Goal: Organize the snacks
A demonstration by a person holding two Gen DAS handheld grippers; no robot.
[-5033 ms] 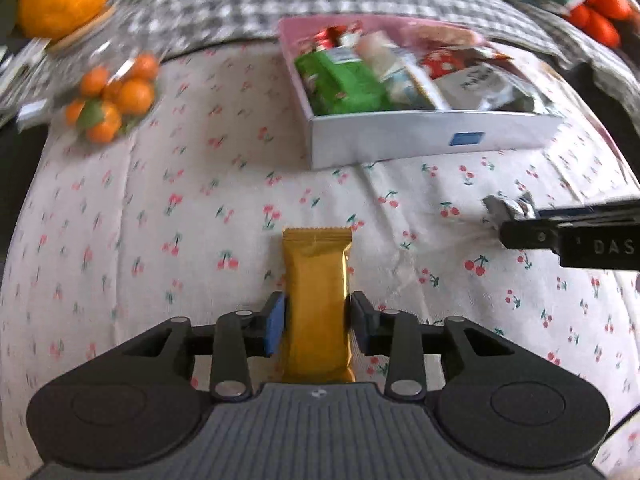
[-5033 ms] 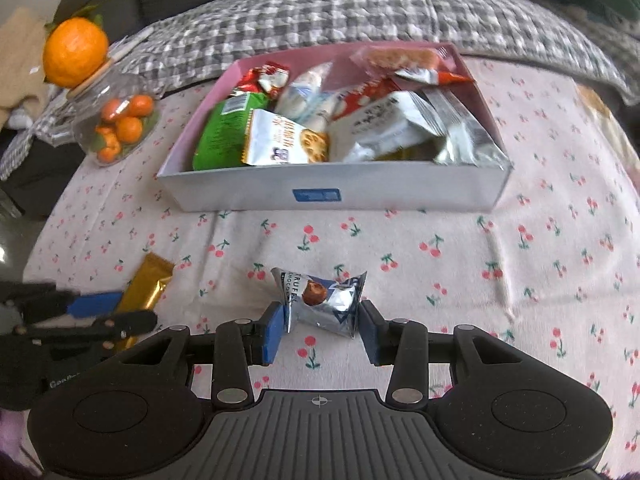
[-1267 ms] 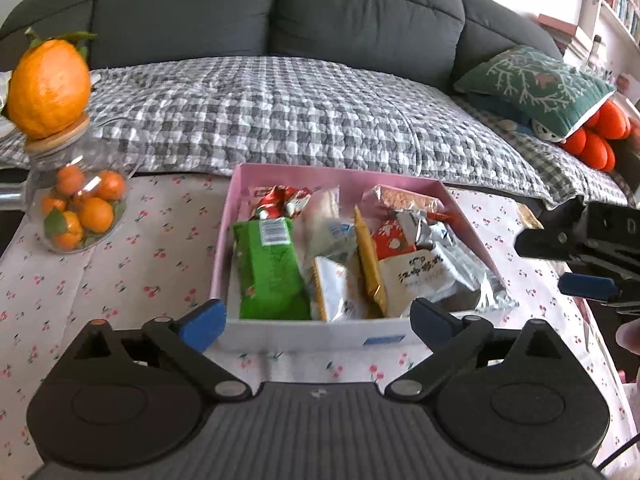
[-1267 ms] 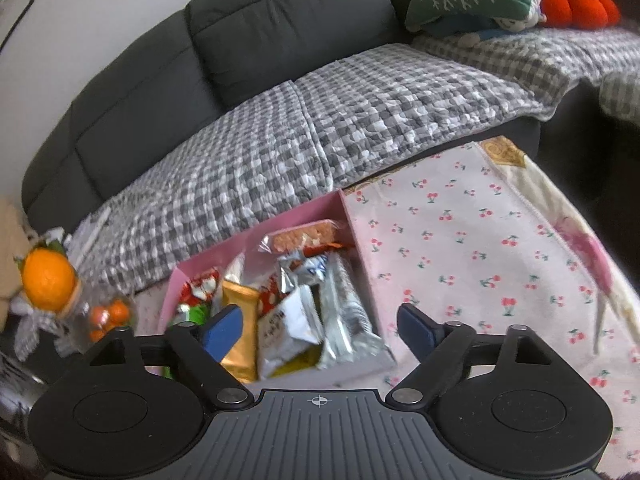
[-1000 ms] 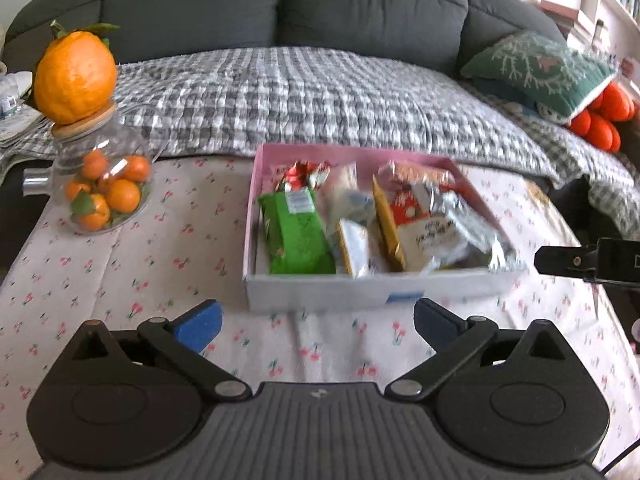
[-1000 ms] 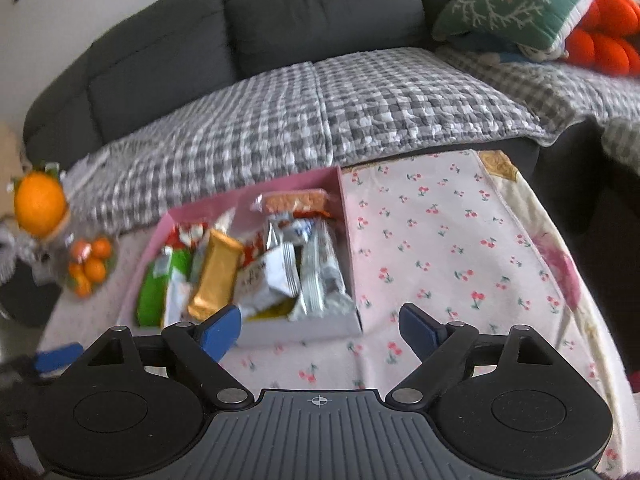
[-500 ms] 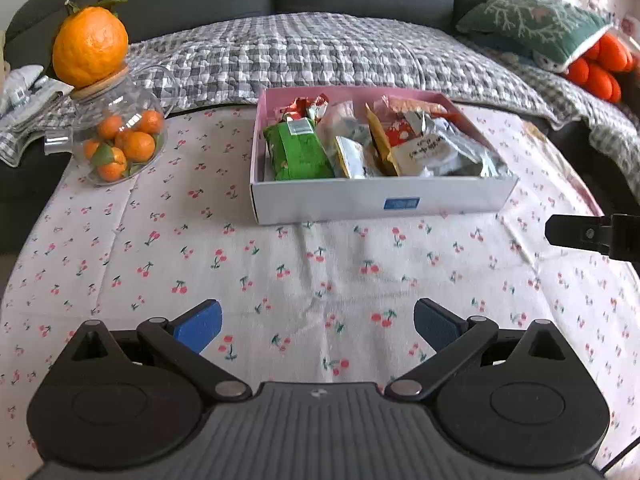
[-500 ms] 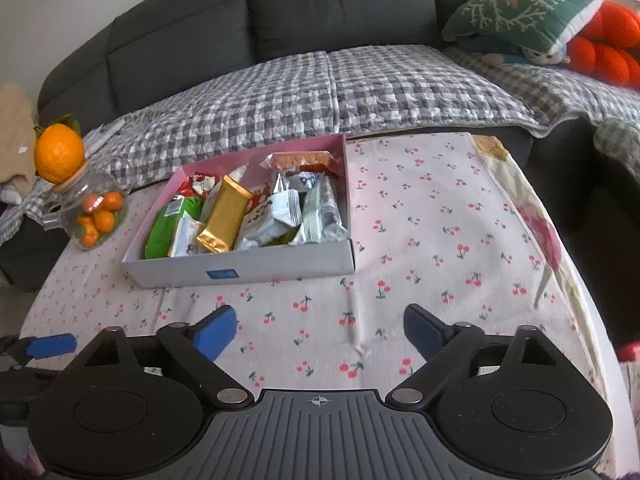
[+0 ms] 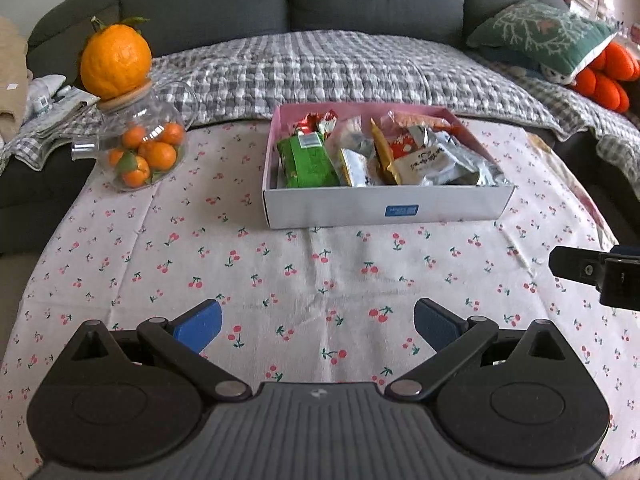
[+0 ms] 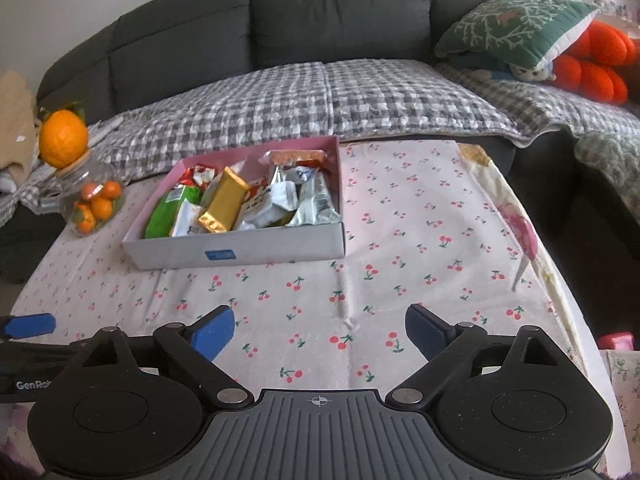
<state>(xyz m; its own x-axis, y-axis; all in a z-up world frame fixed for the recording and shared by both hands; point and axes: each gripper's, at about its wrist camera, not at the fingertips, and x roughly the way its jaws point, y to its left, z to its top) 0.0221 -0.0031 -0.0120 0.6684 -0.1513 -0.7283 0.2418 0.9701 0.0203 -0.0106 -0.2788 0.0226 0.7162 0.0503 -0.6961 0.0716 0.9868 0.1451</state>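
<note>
The gold bar (image 10: 224, 200) now lies in the snack box (image 9: 384, 210) by the tablecloth's (image 9: 280, 272) far edge; both the left gripper (image 9: 318, 322) and right gripper (image 10: 320, 330) have pulled back, jaws apart and empty, so tidying looks finished.

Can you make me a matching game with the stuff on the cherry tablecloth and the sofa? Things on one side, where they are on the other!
Things:
1. gold snack bar
2. big orange
3. small oranges
4. green cushion

Places:
A. on the glass jar's lid
B. on the sofa
C. in the snack box
D. inside the glass jar

Right pairs: 1-C, 2-A, 3-D, 4-B
</note>
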